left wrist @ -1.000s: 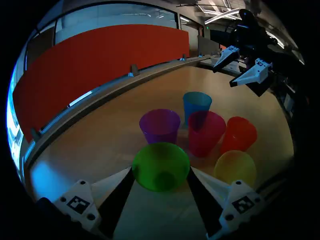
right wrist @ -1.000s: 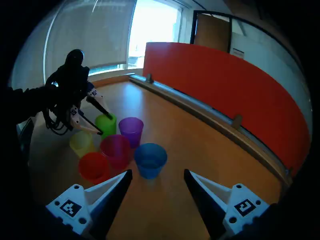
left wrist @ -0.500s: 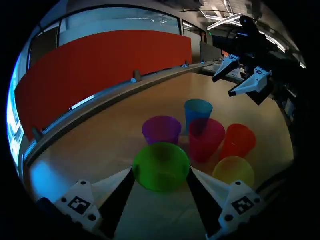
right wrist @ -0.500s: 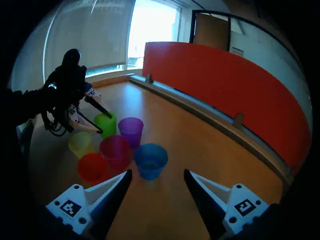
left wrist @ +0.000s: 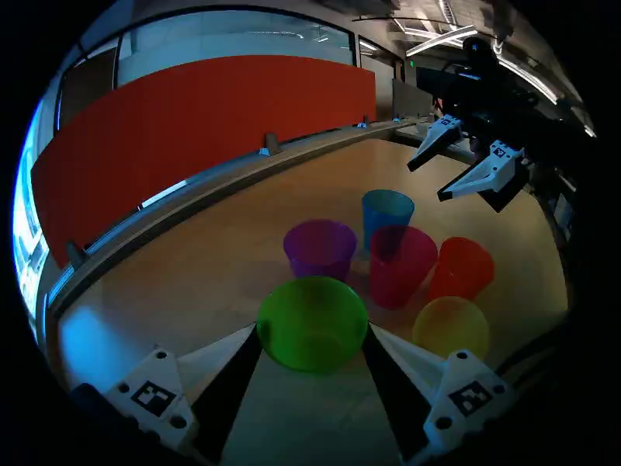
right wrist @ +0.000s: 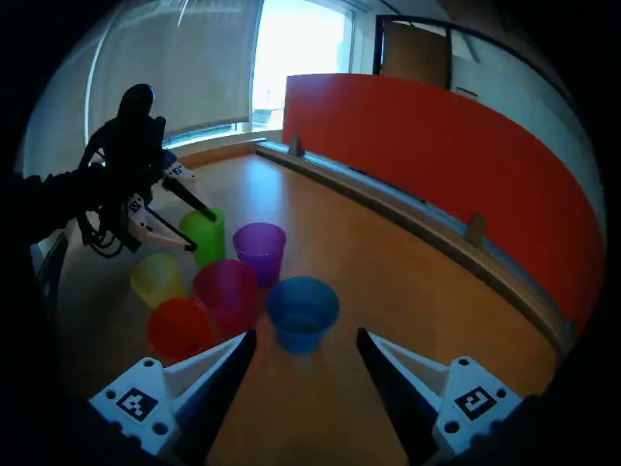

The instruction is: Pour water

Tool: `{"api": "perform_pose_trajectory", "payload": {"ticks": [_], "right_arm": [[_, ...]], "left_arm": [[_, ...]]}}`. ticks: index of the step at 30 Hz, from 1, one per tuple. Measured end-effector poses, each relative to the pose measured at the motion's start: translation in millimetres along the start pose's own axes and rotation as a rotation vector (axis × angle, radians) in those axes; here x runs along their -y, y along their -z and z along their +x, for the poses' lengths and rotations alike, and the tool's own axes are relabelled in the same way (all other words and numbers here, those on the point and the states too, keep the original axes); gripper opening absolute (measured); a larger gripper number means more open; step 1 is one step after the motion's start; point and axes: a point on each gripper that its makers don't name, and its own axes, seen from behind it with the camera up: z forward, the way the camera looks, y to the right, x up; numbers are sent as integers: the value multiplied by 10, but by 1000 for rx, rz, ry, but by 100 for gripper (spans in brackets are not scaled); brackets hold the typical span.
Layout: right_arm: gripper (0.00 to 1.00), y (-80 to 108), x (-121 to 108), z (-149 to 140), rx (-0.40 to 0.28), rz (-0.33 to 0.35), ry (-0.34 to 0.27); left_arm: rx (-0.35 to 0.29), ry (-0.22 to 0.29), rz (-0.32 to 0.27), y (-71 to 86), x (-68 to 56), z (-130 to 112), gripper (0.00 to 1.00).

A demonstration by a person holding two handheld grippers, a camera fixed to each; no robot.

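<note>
The wooden table (left wrist: 225,233) carries six cups (left wrist: 400,264) bunched together. Your left gripper (left wrist: 310,332) has both fingers pressed on the upright green cup (left wrist: 312,322), nearest you. Your right gripper (right wrist: 305,335), fingers spread, faces the blue cup (right wrist: 302,311) straight ahead.

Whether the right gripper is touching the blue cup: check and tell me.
Apart. In the left gripper view the right gripper hangs open above the blue cup, with table showing between them.
</note>
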Motion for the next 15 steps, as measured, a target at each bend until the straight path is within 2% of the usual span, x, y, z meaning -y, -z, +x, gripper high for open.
{"api": "perform_pose_trajectory", "payload": {"ticks": [15], "right_arm": [[100, -248, 10, -66, 20, 11, 6]], "left_arm": [[2, -17, 14, 114, -3, 26, 86]]}}
